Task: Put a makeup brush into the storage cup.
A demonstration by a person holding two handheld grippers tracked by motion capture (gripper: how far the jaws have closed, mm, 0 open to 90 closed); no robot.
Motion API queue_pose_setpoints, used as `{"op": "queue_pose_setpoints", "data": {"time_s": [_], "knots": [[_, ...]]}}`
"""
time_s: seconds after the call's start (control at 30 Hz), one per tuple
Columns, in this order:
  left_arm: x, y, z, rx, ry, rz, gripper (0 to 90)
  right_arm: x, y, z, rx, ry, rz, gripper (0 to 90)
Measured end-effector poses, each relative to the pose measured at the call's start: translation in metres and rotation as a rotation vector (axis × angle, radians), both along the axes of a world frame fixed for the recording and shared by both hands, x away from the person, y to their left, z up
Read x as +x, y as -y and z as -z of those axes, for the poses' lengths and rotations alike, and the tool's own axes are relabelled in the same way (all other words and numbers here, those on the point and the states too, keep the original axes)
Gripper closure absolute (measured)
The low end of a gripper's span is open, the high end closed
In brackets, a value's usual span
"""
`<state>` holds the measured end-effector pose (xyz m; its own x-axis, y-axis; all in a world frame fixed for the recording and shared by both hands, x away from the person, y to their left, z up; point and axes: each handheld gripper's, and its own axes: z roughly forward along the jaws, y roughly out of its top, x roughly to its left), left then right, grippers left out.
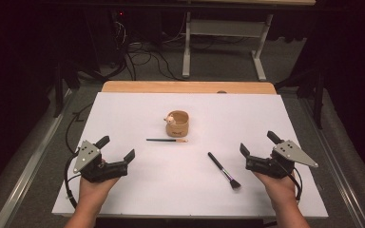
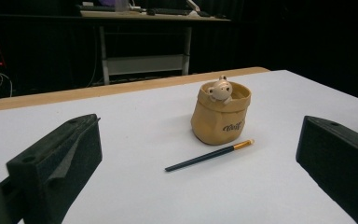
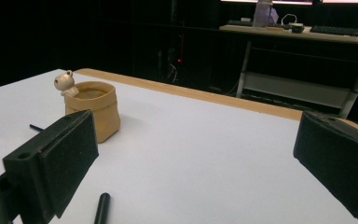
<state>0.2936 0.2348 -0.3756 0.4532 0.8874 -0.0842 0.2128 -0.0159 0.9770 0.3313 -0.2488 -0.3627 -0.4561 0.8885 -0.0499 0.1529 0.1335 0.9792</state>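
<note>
Near the middle of the high view stands a tan pot with dark, unreadable script; just below it lies a thin brush, a makeup brush lower right. Left gripper and right gripper stand wide apart, empty.

2 brushes lie flat near the tan pot.

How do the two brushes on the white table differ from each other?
The thin brush lies level across the high view, just in front of the tan pot; the thick brush lies slanted, nearer the right gripper. The thin brush has a small pale tip, the thick brush a wide dark head. Both lie flat with dark handles, and no gripper holds them.
</note>
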Motion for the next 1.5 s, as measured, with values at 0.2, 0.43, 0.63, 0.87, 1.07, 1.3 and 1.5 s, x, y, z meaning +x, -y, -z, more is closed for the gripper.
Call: {"op": "queue_pose_setpoints", "data": {"time_s": [0.2,0.43,0.63,0.87,1.07,1.3,1.5], "knots": [[0.000,-0.001,0.000,-0.009,0.001,0.000,0.5,0.000,0.000,0.000,0.001,0.000,0.001,1.3],[0.001,-0.002,-0.001,-0.020,-0.008,0.003,0.6,-0.001,0.001,-0.001,0.000,0.003,0.002,1.3],[0.002,-0.005,-0.003,-0.029,-0.026,0.004,0.6,-0.001,0.000,0.000,-0.007,-0.002,0.000,1.3],[0.004,-0.007,-0.002,-0.032,-0.056,-0.013,0.6,0.001,-0.004,0.000,-0.027,-0.025,-0.020,1.3],[0.005,-0.008,-0.003,-0.022,-0.078,-0.020,1.2,0.000,-0.005,0.002,-0.036,-0.023,-0.030,1.3],[0.008,-0.007,-0.004,0.035,-0.118,-0.019,1.7,-0.003,0.000,0.003,-0.034,-0.016,-0.018,1.3],[0.011,-0.008,-0.003,0.070,-0.167,-0.019,1.6,-0.002,0.001,0.004,-0.034,-0.023,-0.019,1.3]]}}
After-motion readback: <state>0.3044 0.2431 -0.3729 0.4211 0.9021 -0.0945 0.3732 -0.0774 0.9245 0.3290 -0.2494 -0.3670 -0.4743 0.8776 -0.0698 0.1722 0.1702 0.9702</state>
